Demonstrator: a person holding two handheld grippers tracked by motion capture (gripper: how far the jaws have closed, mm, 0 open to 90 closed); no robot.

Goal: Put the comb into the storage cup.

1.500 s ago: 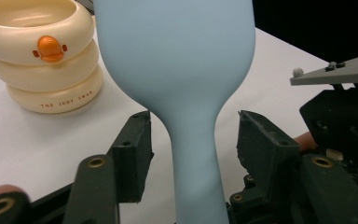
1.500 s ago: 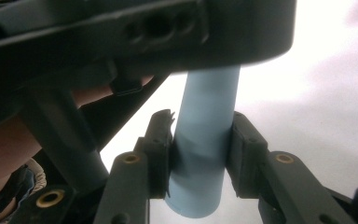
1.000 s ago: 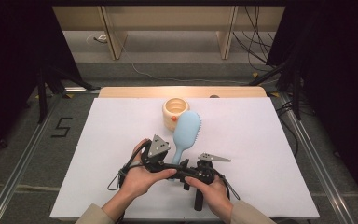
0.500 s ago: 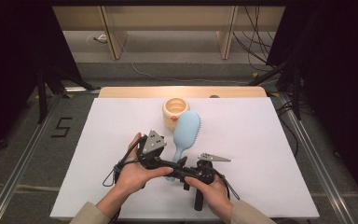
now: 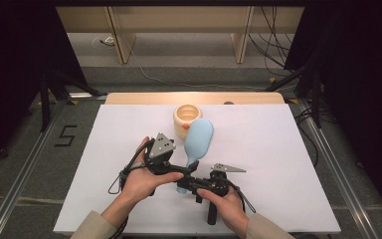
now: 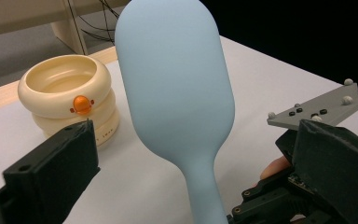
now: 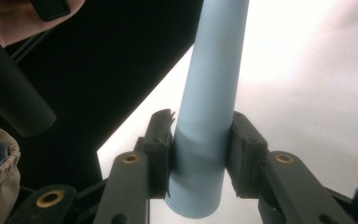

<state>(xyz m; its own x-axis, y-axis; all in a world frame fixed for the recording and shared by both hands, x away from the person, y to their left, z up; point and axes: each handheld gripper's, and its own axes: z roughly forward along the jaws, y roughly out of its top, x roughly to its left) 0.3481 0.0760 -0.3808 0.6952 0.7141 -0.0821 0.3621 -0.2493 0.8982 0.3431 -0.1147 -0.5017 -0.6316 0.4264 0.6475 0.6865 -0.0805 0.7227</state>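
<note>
A light blue hairbrush points away from me, its head close to a cream ringed cup with an orange dot. My right gripper is shut on the end of the brush handle; in the high view the right gripper sits at the front centre of the table. My left gripper is open, one black jaw on each side of the handle without touching it. In the high view the left gripper is just left of the handle.
The white table top has free room to the left and right of the hands. The cream cup stands near the far edge. Cables lie on the floor behind the table.
My left gripper has shifted a little to the left and away from me. The brush and the right gripper have stayed put.
</note>
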